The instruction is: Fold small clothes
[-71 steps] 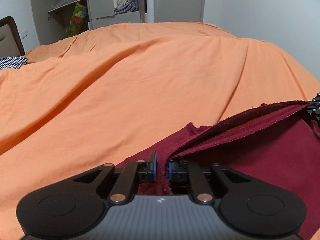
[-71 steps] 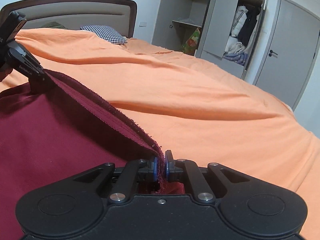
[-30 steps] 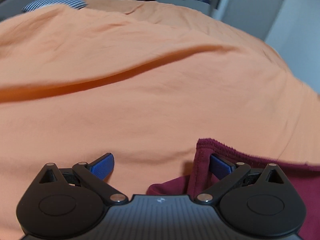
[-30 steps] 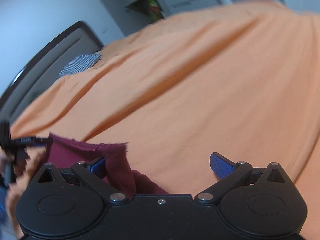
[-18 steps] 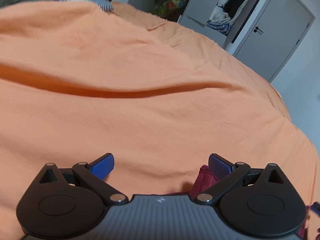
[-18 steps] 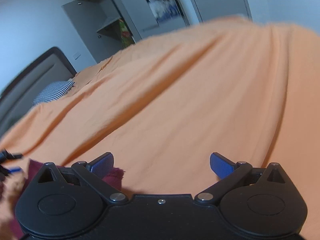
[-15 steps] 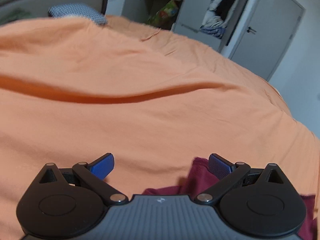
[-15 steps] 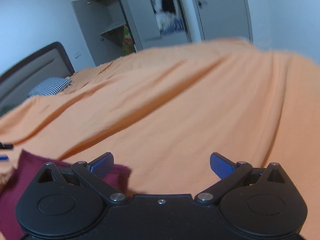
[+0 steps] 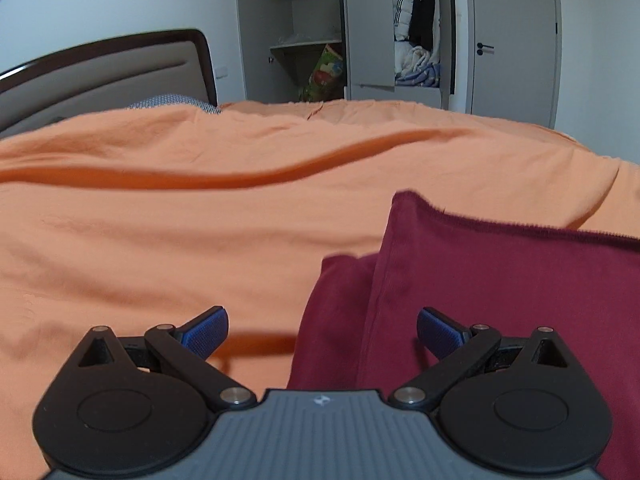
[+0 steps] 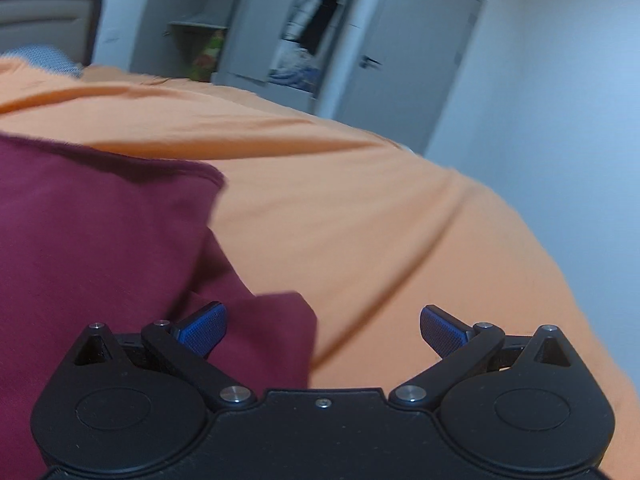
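A dark red garment (image 9: 500, 280) lies folded on the orange bedsheet (image 9: 200, 240), a doubled layer with a fringed top edge at the right of the left wrist view. My left gripper (image 9: 322, 330) hangs open just before its left edge, holding nothing. In the right wrist view the same garment (image 10: 100, 232) fills the left side, a lower corner sticking out under the top layer. My right gripper (image 10: 323, 328) is open over that right edge, its left finger above the cloth, nothing gripped.
The orange sheet (image 10: 400, 220) has long creases and drops off at the right. A headboard (image 9: 104, 68) and checked pillow (image 9: 172, 101) are at the back left. An open wardrobe (image 9: 360, 28) and a shut door (image 9: 514, 36) stand behind.
Both grippers let go of the red garment's edge and opened. It now lies folded flat on the sheet, and both grippers have drawn back and tilted up.
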A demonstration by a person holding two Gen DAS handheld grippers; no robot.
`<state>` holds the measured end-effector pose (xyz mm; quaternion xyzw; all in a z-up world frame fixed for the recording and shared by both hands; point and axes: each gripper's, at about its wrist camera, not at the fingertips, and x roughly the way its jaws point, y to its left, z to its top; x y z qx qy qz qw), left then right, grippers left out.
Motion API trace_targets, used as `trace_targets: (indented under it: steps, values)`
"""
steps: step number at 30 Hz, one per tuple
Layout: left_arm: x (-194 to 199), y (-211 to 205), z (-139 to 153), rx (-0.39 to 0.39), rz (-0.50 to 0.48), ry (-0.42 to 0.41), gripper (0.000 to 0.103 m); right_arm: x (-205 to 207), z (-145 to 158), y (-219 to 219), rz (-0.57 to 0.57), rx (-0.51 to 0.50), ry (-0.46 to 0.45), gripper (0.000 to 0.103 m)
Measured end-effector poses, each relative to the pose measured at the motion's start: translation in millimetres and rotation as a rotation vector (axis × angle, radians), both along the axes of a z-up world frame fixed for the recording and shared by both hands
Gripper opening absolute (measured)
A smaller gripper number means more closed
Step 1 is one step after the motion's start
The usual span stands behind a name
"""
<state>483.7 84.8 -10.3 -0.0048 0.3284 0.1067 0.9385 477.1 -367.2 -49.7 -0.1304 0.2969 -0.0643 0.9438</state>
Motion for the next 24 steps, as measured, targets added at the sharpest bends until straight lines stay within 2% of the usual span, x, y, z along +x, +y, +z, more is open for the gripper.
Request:
trace_targets:
  steps: [3,6,8,15,19,22,24]
  values:
    - [-2.2,10.6,-13.6,-0.041,0.010,0.038,0.102,-7.6,0.5,-8.6,-0.028,0.042,-0.026,0.102]
    - [-11.3,26.1,-19.3,-0.117,0.015,0.013,0.102,-22.8,5.6,-9.5,-0.070,0.031,-0.048,0.102]
    - [-14.1,29.1,-21.1,-0.135,0.012,0.004,0.102,-32.9,13.1,-6.1,-0.095,0.043,-0.067,0.102]
    - [-14.1,30.0,-27.0,-0.143,0.002,-0.016,0.102,-78.9,29.4,26.3,-0.104,0.094,-0.104,0.102]
    - [-14.4,28.3,-28.9,-0.136,0.002,-0.022,0.102,-98.0,36.6,51.1,-0.118,0.168,-0.129,0.102]
    - [-16.2,28.1,-30.3,-0.135,-0.001,-0.028,0.102,-110.6,35.2,71.5,-0.099,0.191,-0.163,0.102]
    - [-16.6,28.6,-30.9,-0.139,-0.001,-0.031,0.102,-111.0,30.0,82.9,-0.074,0.179,-0.149,0.102]
